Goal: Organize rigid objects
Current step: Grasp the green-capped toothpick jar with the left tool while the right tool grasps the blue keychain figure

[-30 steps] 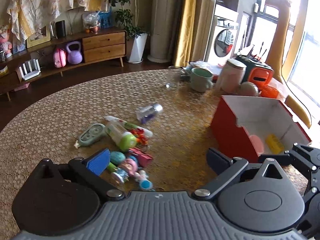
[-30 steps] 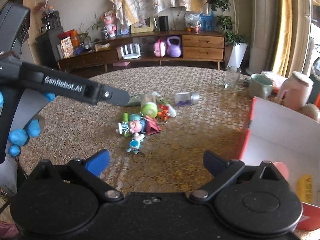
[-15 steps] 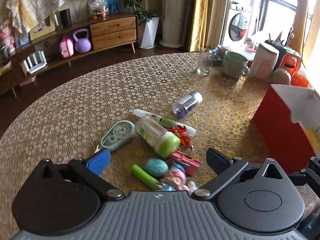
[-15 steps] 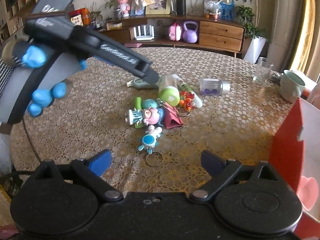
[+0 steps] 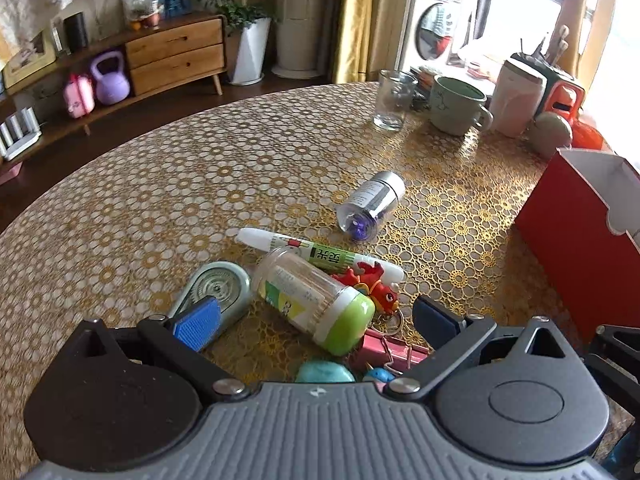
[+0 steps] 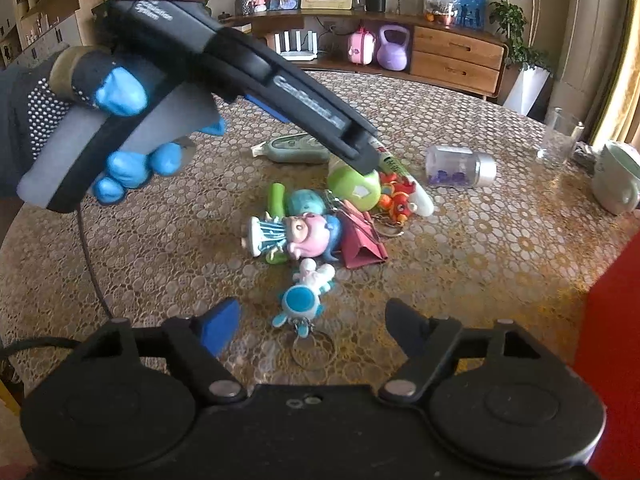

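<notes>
A pile of small objects lies on the gold-patterned table. My left gripper (image 5: 316,320) hangs open low over it, a clear jar with a green lid (image 5: 316,304) lying between its fingers, untouched by the pads. Beside the jar lie a correction tape (image 5: 216,292), a glue stick (image 5: 320,254), a red fish keychain (image 5: 376,284) and a beaded clear bottle (image 5: 370,204). My right gripper (image 6: 312,326) is open, its jaws closing, with a blue-and-white keychain figure (image 6: 302,300) between the fingers, untouched. A doll (image 6: 292,232) lies just beyond. The red box (image 5: 580,248) stands to the right.
A glass (image 5: 392,100), a green mug (image 5: 456,106) and a pink canister (image 5: 516,98) stand at the table's far right. A gloved hand (image 6: 120,128) holds the left gripper above the pile. The round table's edge curves off at the left.
Both grippers have come down and closer to the pile. The right jaws have narrowed around the keychain figure. The red box has slid toward the right edge of both views.
</notes>
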A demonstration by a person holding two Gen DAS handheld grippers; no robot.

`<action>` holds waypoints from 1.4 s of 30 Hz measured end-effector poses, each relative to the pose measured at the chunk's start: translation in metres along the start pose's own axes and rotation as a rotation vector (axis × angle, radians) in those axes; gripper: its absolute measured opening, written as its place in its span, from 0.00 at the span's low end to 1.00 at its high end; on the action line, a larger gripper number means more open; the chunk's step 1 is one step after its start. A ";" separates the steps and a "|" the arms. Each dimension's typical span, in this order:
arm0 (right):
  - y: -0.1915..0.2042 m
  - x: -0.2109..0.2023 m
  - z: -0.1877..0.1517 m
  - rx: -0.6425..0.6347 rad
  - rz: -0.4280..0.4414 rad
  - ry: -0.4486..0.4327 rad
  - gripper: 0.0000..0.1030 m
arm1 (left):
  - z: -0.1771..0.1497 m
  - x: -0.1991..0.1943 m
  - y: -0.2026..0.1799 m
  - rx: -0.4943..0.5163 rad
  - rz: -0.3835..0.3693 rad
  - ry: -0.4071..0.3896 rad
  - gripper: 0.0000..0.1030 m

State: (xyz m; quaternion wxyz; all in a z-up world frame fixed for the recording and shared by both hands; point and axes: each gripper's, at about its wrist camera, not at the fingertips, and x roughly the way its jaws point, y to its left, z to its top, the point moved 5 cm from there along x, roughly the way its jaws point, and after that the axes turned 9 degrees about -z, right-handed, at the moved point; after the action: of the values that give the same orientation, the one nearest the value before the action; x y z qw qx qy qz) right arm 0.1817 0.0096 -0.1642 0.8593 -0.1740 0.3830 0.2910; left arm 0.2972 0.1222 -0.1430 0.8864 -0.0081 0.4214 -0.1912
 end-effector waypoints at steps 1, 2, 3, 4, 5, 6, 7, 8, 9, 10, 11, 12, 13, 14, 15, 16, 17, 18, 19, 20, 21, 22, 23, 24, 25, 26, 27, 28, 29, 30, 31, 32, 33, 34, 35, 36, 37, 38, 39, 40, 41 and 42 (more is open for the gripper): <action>0.002 0.003 0.001 -0.003 0.003 0.002 0.76 | 0.000 0.004 0.000 0.014 -0.005 0.004 1.00; 0.004 0.005 0.001 -0.007 0.006 0.003 0.75 | 0.001 0.008 0.000 0.029 -0.004 0.008 1.00; 0.006 0.007 0.002 -0.013 0.010 0.003 0.73 | 0.001 0.012 0.000 0.043 -0.003 0.011 1.00; 0.007 0.009 0.001 -0.019 0.012 0.004 0.71 | 0.001 0.015 0.000 0.057 -0.007 0.014 1.00; 0.009 0.010 0.001 -0.023 0.015 0.005 0.71 | 0.002 0.018 0.000 0.064 -0.014 0.016 1.00; 0.010 0.012 0.001 -0.024 0.017 0.004 0.71 | 0.002 0.021 0.001 0.070 -0.022 0.018 1.00; 0.011 0.014 0.001 -0.024 0.018 0.006 0.71 | 0.003 0.024 0.002 0.077 -0.027 0.020 1.00; 0.011 0.016 0.000 -0.023 0.020 0.010 0.69 | 0.003 0.026 0.003 0.085 -0.028 0.022 1.00; 0.011 0.019 0.001 -0.022 0.025 0.014 0.68 | 0.003 0.029 0.003 0.095 -0.032 0.023 1.00; 0.010 0.021 0.001 -0.022 0.026 0.018 0.68 | 0.004 0.031 0.004 0.101 -0.030 0.024 1.00; 0.010 0.024 0.002 -0.023 0.024 0.020 0.66 | 0.004 0.034 0.005 0.102 -0.022 0.025 1.00; 0.010 0.026 0.002 -0.022 0.024 0.021 0.66 | 0.004 0.037 0.007 0.100 -0.019 0.024 1.00; 0.009 0.028 0.002 -0.020 0.026 0.023 0.65 | 0.004 0.039 0.008 0.096 -0.023 0.023 1.00; 0.009 0.029 0.002 -0.019 0.025 0.025 0.64 | 0.004 0.041 0.010 0.087 -0.023 0.020 1.00; 0.009 0.031 0.001 -0.019 0.024 0.026 0.63 | 0.004 0.043 0.012 0.078 -0.020 0.021 1.00; 0.009 0.032 0.002 -0.020 0.025 0.026 0.60 | 0.003 0.045 0.014 0.068 -0.022 0.023 0.99; 0.008 0.032 0.001 -0.020 0.024 0.027 0.58 | 0.003 0.047 0.015 0.063 -0.023 0.022 0.99; 0.008 0.034 0.001 -0.020 0.023 0.028 0.57 | 0.002 0.048 0.016 0.061 -0.022 0.019 0.99; 0.008 0.034 0.001 -0.018 0.024 0.029 0.55 | 0.001 0.048 0.016 0.060 -0.024 0.013 0.99; 0.009 0.035 0.001 -0.018 0.027 0.029 0.52 | 0.001 0.049 0.016 0.058 -0.026 0.009 0.99; 0.009 0.035 0.000 -0.019 0.026 0.029 0.52 | 0.000 0.049 0.016 0.055 -0.028 0.007 0.99; 0.010 0.035 0.000 -0.023 0.023 0.025 0.52 | -0.001 0.049 0.016 0.052 -0.031 0.005 0.97; 0.011 0.035 0.000 -0.027 0.020 0.023 0.52 | -0.001 0.050 0.015 0.049 -0.034 0.004 0.93; 0.012 0.036 0.000 -0.030 0.019 0.022 0.53 | -0.001 0.051 0.015 0.047 -0.036 0.008 0.91; 0.013 0.036 -0.001 -0.032 0.017 0.021 0.52 | -0.001 0.050 0.013 0.052 -0.028 0.003 0.88; 0.014 0.036 -0.002 -0.037 0.012 0.021 0.49 | -0.001 0.050 0.012 0.052 -0.028 0.002 0.88; 0.015 0.036 -0.002 -0.044 0.002 0.019 0.46 | -0.001 0.050 0.012 0.048 -0.025 0.000 0.88; 0.016 0.035 -0.004 -0.049 -0.007 0.017 0.43 | -0.001 0.050 0.012 0.044 -0.023 -0.002 0.88; 0.017 0.034 -0.005 -0.050 -0.010 0.015 0.38 | -0.001 0.050 0.012 0.038 -0.022 -0.003 0.88; 0.017 0.033 -0.005 -0.048 -0.008 0.016 0.35 | -0.001 0.050 0.012 0.034 -0.020 -0.003 0.88; 0.016 0.033 -0.004 -0.044 -0.006 0.017 0.28 | -0.001 0.050 0.012 0.030 -0.018 -0.003 0.88; 0.016 0.033 -0.003 -0.041 -0.008 0.019 0.26 | -0.001 0.049 0.012 0.025 -0.016 -0.002 0.87; 0.015 0.032 -0.003 -0.037 -0.014 0.019 0.26 | -0.001 0.048 0.011 0.019 -0.016 -0.002 0.87; 0.015 0.031 -0.003 -0.036 -0.021 0.017 0.26 | -0.002 0.047 0.011 0.014 -0.011 -0.003 0.87; 0.014 0.030 -0.004 -0.033 -0.027 0.015 0.26 | -0.002 0.047 0.011 0.009 -0.004 0.000 0.87; 0.013 0.028 -0.004 -0.027 -0.029 0.013 0.26 | -0.002 0.046 0.011 0.001 0.005 0.006 0.87; 0.011 0.026 -0.005 -0.018 -0.029 0.012 0.26 | -0.002 0.045 0.011 -0.008 0.011 0.007 0.87; 0.010 0.024 -0.005 -0.008 -0.029 0.012 0.26 | -0.002 0.043 0.011 -0.018 0.012 0.003 0.87; 0.008 0.021 -0.006 0.003 -0.028 0.013 0.26 | -0.002 0.041 0.012 -0.031 0.012 -0.003 0.87; 0.002 0.019 -0.005 0.015 -0.025 0.011 0.26 | -0.001 0.038 0.013 -0.042 0.012 -0.007 0.87; -0.001 0.014 -0.006 0.027 -0.023 0.008 0.26 | 0.000 0.035 0.013 -0.054 0.011 -0.012 0.87; -0.003 0.009 -0.006 0.036 -0.023 0.004 0.26 | 0.001 0.031 0.013 -0.066 0.011 -0.017 0.87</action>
State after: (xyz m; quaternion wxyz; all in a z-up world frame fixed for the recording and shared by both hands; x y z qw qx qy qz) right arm 0.1851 0.0073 -0.1751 0.8647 -0.1634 0.3881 0.2739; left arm 0.3201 0.1233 -0.1681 0.8903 -0.0364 0.4200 -0.1721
